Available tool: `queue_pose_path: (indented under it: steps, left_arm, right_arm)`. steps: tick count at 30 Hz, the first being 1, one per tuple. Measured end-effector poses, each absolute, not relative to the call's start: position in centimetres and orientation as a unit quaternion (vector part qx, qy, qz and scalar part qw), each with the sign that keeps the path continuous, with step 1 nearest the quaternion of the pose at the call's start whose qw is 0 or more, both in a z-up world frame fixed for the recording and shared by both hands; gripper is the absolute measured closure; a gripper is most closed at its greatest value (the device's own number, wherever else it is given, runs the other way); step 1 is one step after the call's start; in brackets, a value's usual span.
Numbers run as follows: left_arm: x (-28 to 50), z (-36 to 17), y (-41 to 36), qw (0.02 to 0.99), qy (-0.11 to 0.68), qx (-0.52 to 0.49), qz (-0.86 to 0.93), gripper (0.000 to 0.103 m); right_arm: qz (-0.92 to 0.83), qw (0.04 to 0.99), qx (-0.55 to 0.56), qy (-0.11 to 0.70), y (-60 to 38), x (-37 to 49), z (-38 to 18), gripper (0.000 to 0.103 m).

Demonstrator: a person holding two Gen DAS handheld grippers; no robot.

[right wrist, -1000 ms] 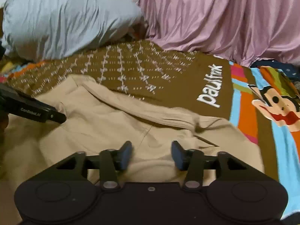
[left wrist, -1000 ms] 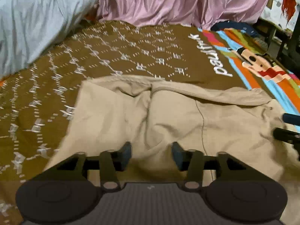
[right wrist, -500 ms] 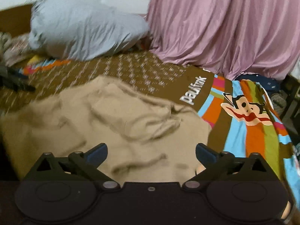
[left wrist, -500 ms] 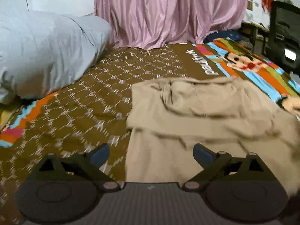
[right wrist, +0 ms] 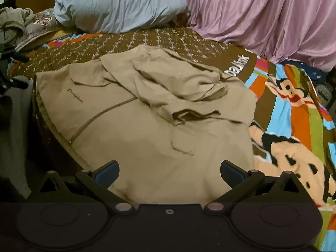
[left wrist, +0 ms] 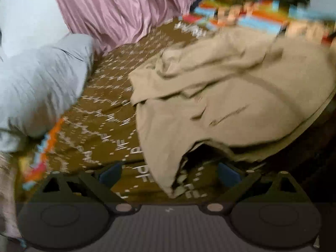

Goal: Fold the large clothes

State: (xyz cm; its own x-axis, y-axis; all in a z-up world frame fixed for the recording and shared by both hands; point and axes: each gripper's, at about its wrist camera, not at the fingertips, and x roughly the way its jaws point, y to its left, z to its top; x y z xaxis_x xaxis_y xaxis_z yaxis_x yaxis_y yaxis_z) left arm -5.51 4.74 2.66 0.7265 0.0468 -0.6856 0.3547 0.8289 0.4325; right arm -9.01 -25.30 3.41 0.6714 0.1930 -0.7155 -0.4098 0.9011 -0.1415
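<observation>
On the bedspread [right wrist: 294, 113], my tan jacket [right wrist: 159, 126] lies partly folded and rumpled. Both my left gripper [left wrist: 169, 171] and right gripper [right wrist: 169, 171] are spread, empty; tidier folds remain.

We find a domestic bedroom. A bed fills both views, covered by a brown patterned bedspread [right wrist: 159, 40] with white motifs and, on its right side, a bright striped panel bearing a cartoon monkey [right wrist: 294, 96]. At the far end of the bed lies a large pale blue pillow [right wrist: 117, 6], with a smaller embroidered cushion [right wrist: 40, 24] and crumpled grey clothing [right wrist: 12, 19] to its left. Behind the bed on the far right, a pink curtain [right wrist: 262, 14] hangs in folds down to the mattress. A tan jacket [right wrist: 159, 115] lies spread on the bedspread. A plain white wall [left wrist: 27, 27] shows beyond.
</observation>
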Motion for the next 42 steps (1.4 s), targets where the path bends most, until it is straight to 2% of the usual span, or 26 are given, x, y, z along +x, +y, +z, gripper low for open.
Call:
queue_pose_path:
  steps: [2,4,5,6,7,8,9,12,15,25,28,34,36,39,42]
  left_arm:
    - [-4.4,1.4,3.8,0.877,0.369,0.299,-0.071,0.014]
    - [-3.3,0.6,3.3,0.874,0.378,0.300,-0.060,0.028]
    - [-2.7,0.3,3.2,0.874,0.381,0.298,-0.052,0.043]
    - [-2.3,0.3,3.2,0.875,0.382,0.293,-0.043,0.062]
    - [-1.9,0.5,3.3,0.878,0.382,0.286,-0.038,0.070]
    - [-1.6,0.9,3.6,0.882,0.381,0.275,-0.040,0.083]
    - [-1.4,1.6,3.8,0.887,0.375,0.263,-0.044,0.089]
    - [-1.0,3.9,3.9,0.906,0.338,0.253,-0.044,0.095]
    - [0.1,6.5,3.3,0.917,0.315,0.240,-0.049,0.097]
    - [6.3,12.8,3.3,0.932,0.325,0.152,-0.055,0.097]
    - [6.5,13.3,3.6,0.933,0.326,0.147,-0.050,0.097]
    - [3.3,11.5,4.6,0.935,0.322,0.147,-0.034,0.098]
    - [1.3,9.7,4.7,0.937,0.315,0.151,-0.017,0.099]
    - [-1.2,7.0,5.3,0.936,0.318,0.150,0.005,0.099]
    - [-3.1,5.6,6.0,0.938,0.322,0.123,0.015,0.099]
  right_arm:
    - [0.168,0.901,-0.145,0.372,-25.1,-9.1,3.2,0.001]
    - [0.170,0.901,-0.144,0.373,-25.0,-9.4,3.0,0.001]
    - [0.169,0.901,-0.143,0.374,-25.1,-9.4,3.0,0.001]
    - [0.168,0.901,-0.143,0.374,-25.2,-9.5,3.0,0.001]
    - [0.164,0.901,-0.143,0.376,-25.2,-9.5,2.9,0.001]
    - [0.162,0.900,-0.144,0.377,-25.3,-9.5,2.9,0.001]
    - [0.160,0.900,-0.144,0.378,-25.4,-9.5,2.8,0.001]
    - [0.159,0.897,-0.141,0.388,-25.7,-9.3,2.4,0.001]
    - [0.168,0.890,-0.144,0.398,-25.4,-9.0,1.9,0.001]
    - [0.202,0.856,-0.224,0.419,-23.1,-9.2,0.1,0.001]
    - [0.151,0.854,-0.263,0.423,-23.3,-9.1,-1.0,0.005]
    - [0.056,0.867,-0.302,0.391,-26.0,-9.9,-1.4,0.032]
    - [0.059,0.873,-0.292,0.387,-27.1,-10.2,-1.4,0.072]
    - [0.061,0.886,-0.253,0.384,-28.3,-10.2,-1.9,0.091]
    - [0.053,0.902,-0.251,0.347,-27.9,-10.5,-1.1,0.097]
